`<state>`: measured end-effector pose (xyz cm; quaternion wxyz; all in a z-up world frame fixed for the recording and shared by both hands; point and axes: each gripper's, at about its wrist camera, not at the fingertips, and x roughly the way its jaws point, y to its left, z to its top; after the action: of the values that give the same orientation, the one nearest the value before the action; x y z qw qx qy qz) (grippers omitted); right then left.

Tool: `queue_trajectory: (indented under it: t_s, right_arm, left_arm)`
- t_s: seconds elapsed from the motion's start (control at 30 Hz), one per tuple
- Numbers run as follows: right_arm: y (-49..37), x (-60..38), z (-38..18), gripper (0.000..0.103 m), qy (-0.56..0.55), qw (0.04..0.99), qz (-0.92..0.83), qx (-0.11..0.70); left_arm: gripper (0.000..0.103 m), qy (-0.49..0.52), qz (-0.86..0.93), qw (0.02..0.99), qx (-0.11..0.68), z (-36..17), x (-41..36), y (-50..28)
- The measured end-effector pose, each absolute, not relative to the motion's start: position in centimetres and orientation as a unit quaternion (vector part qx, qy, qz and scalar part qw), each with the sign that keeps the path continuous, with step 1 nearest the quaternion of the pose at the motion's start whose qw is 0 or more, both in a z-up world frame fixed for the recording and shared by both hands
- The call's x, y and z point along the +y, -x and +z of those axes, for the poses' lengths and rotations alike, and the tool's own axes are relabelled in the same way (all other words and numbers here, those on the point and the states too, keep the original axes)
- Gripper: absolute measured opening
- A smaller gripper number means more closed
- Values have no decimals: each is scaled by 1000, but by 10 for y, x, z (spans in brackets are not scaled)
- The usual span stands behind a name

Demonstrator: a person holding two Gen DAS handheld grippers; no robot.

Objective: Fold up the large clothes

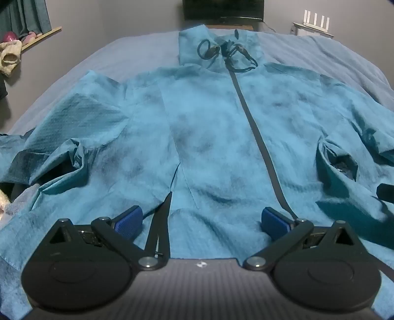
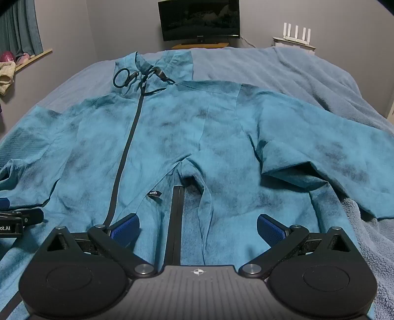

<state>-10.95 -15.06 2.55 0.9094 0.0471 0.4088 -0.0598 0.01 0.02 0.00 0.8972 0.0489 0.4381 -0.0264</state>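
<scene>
A large teal zip-up jacket (image 1: 209, 128) lies front up on the bed, collar far, hem near me; it also shows in the right wrist view (image 2: 172, 137). Its dark zipper (image 1: 256, 137) runs down the middle, and drawcords lie at the collar (image 1: 221, 51). Both sleeves spread out sideways and are rumpled. My left gripper (image 1: 202, 221) is open, just above the hem, left of the zipper. My right gripper (image 2: 198, 227) is open over the hem, right of the zipper (image 2: 128, 147), above a dark pocket zipper (image 2: 176, 221). Neither holds anything.
The bed (image 2: 295, 71) has a blue-grey blanket. A monitor (image 2: 199, 19) stands beyond the bed, a white router (image 2: 295, 34) at the back right. A window ledge with curtain and soft items (image 1: 14, 46) is at the left. The left gripper's edge shows in the right view (image 2: 17, 221).
</scene>
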Motion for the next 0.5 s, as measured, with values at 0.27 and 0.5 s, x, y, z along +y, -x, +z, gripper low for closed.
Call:
queue_trajectory:
  t_s: [0.27,0.5]
  right_arm:
    - [110,-150,25,103,-47,909,-60,409]
    - [109,-150,25,103,-47,908,-60,411]
  left_arm:
    - [103,-50,-26,897,437,0,-1,0]
    - [103,-46,-27,897,439,0,0,0]
